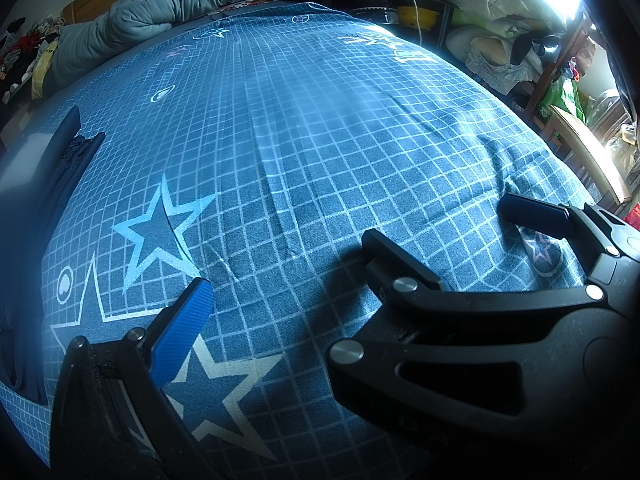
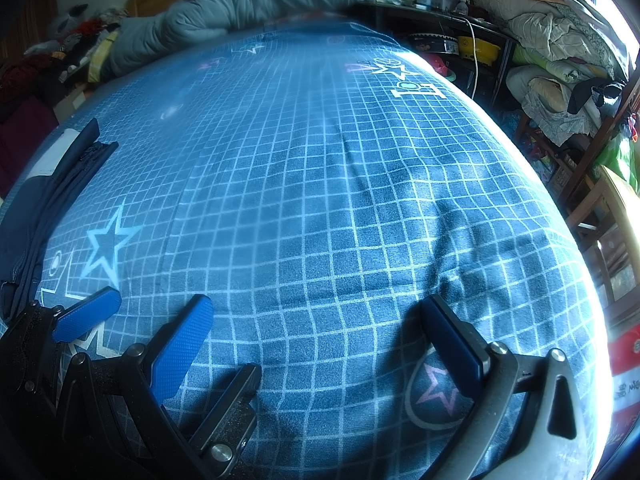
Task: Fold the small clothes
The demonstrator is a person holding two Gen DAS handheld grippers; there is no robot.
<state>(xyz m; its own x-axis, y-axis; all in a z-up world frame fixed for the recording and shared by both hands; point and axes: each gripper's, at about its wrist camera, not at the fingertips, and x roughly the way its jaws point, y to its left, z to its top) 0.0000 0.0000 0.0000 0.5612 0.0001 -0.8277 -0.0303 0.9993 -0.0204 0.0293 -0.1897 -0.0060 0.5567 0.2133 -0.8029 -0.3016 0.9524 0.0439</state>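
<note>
A dark navy garment (image 1: 60, 168) (image 2: 48, 200) lies crumpled along the left edge of the bed, with a pale patch at its far end. The bed sheet (image 1: 320, 120) (image 2: 320, 160) is blue with a white grid and stars. My left gripper (image 1: 316, 292) hovers low over the sheet, right of the garment, open and holding nothing; its right finger is hidden behind the other tool. My right gripper (image 2: 316, 300) (image 1: 436, 218) sits close beside it on the right, also open, with bare sheet between its fingers. Neither touches the garment.
A grey duvet (image 1: 180, 4) (image 2: 248, 0) is bunched at the head of the bed. A wooden chair (image 1: 588, 152) and shelves piled with bedding (image 2: 552, 40) stand along the right side. Clutter lines the far left edge.
</note>
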